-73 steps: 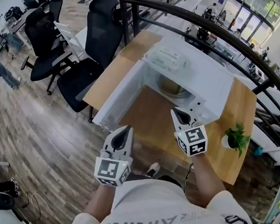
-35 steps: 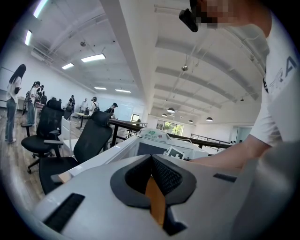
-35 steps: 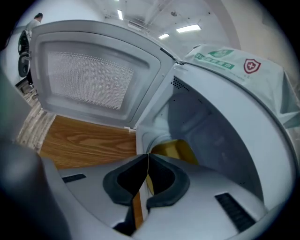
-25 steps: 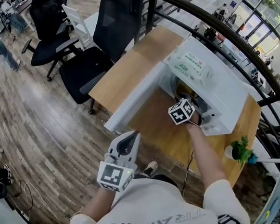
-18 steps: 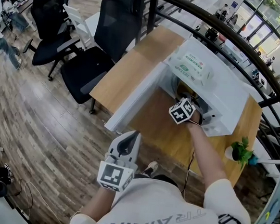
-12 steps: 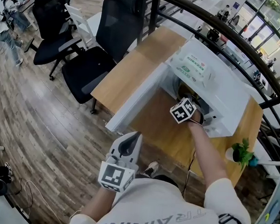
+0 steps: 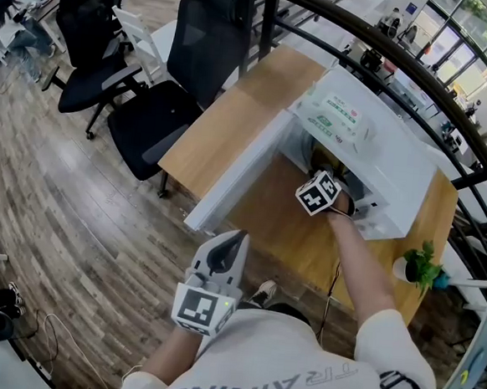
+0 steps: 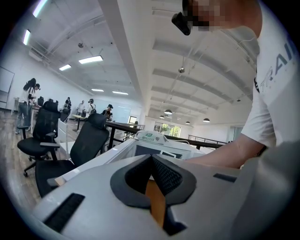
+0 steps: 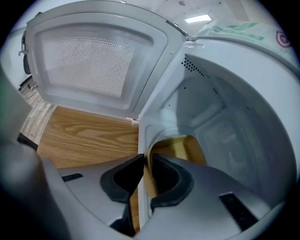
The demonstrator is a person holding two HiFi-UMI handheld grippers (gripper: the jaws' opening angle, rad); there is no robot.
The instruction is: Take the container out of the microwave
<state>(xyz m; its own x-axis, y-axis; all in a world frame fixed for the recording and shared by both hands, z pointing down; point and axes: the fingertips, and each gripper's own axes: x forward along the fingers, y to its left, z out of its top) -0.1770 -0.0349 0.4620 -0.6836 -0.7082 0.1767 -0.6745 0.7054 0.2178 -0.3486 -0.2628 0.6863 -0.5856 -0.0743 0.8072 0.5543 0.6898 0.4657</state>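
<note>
A white microwave [image 7: 380,162] stands on a wooden table [image 7: 224,117] with its door [image 7: 238,176] swung open to the left. Inside lies a tan container [image 9: 180,146], of which a small tan part [image 7: 320,160] shows in the head view. My right gripper [image 9: 146,159] reaches into the cavity; its jaws have just been closing and now pinch the container's near rim between the pads. The right gripper's marker cube [image 7: 317,193] sits at the cavity mouth. My left gripper [image 7: 237,238] hangs low near the body, shut and empty, short of the table.
A packet of wipes [image 7: 339,115] lies on the microwave's top. A small potted plant [image 7: 415,265] stands at the table's right end. Black office chairs [image 7: 201,35] stand left of the table, and a dark railing [image 7: 405,64] runs behind it.
Since the oldest frame my right gripper has gone from the table front into the microwave. Over the last second it has hardly shifted. The left gripper has stayed put.
</note>
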